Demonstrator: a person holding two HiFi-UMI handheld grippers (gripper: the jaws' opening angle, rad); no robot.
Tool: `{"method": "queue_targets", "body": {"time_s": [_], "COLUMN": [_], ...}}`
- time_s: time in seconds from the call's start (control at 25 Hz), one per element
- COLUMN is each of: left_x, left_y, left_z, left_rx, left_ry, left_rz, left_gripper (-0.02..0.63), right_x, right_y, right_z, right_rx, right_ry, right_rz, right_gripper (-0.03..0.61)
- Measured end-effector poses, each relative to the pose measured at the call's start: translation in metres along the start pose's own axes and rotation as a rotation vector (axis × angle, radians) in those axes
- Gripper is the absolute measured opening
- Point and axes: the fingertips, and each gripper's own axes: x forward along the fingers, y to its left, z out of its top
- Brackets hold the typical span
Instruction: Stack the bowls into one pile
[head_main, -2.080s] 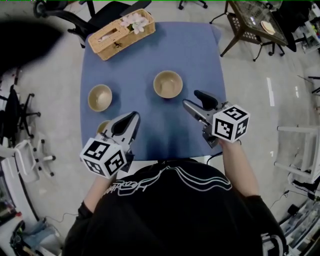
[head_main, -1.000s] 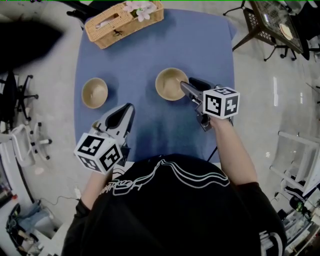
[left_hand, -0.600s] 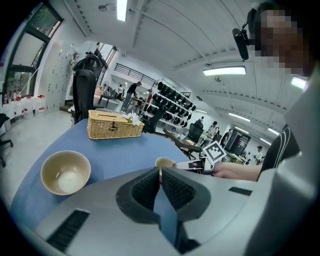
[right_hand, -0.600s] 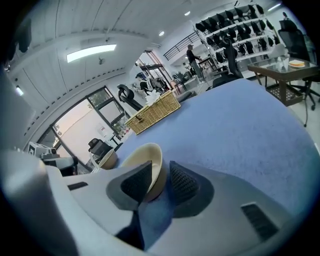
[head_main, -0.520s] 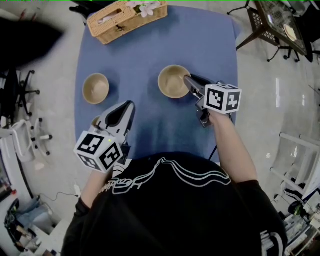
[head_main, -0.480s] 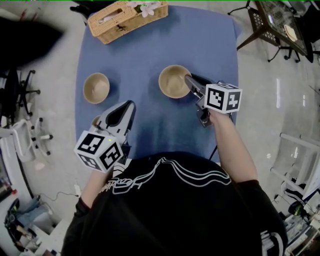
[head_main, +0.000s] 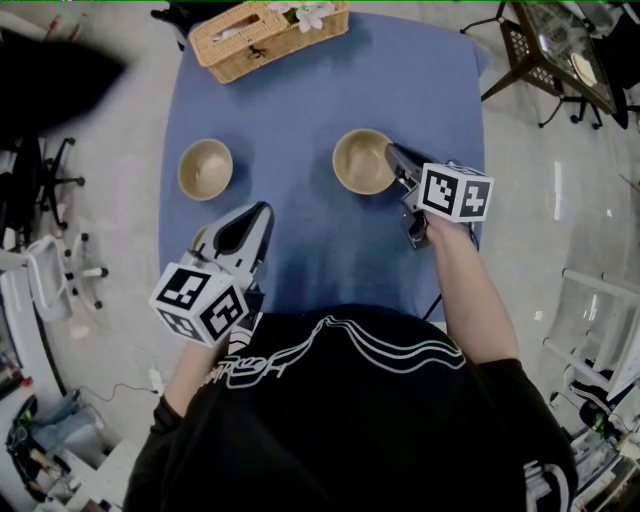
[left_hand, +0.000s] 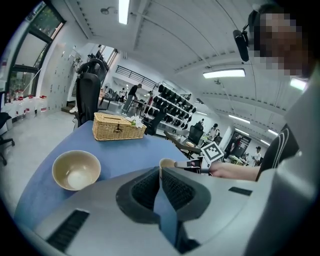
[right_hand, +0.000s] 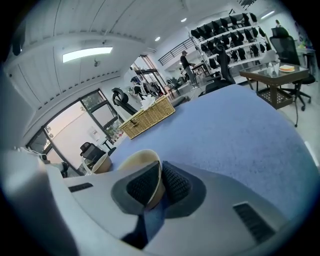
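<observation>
Now | right tool (head_main: 391, 152) has just been closing, pinches rim of right bowl (head_main: 360, 163) | left tool (head_main: 264, 207) pressed together, empty | other bowl (head_main: 205, 169) lies left, nearer left tool

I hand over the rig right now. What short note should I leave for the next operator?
Right gripper: jaws have just been closing, now shut on the rim of the right-hand tan round bowl.
Left gripper: jaws together, empty, over the blue tablecloth.
Second tan bowl stands apart, at the left.
Done: grasp only; nothing stacked.
To do: carry the held bowl into the other one.
</observation>
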Motion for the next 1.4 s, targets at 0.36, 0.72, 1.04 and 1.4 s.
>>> {"method": "queue_targets", "body": {"time_s": [0.36, 0.72, 1.04, 1.4], "left_x": [-0.037, -0.086, -0.129, -0.173], "left_y": [0.026, 0.053, 0.074, 0.093], "left_z": [0.0, 0.012, 0.014, 0.012], "left_rx": [-0.018, -0.037, -0.03, -0.044], "left_ry": [-0.007, -0.036, -0.069, -0.11], "left_rz": [-0.005, 0.0, 0.041, 0.062], "left_gripper": [0.034, 0.034, 0.034, 0.034], "right_x": [-0.012, -0.028, -0.032, -0.026], "right_y": [0.012, 0.059, 0.114, 0.182], "right_z": [0.003, 0.009, 0.012, 0.0], "right_rx": [0.053, 0.039, -0.023, -0.078], "right_ry": [-0.056, -0.098, -0.103, -0.099], "right_rz": [-0.062, -0.08, -0.049, 0.017], "right_gripper": [0.043, 0.043, 0.041, 0.041]}}
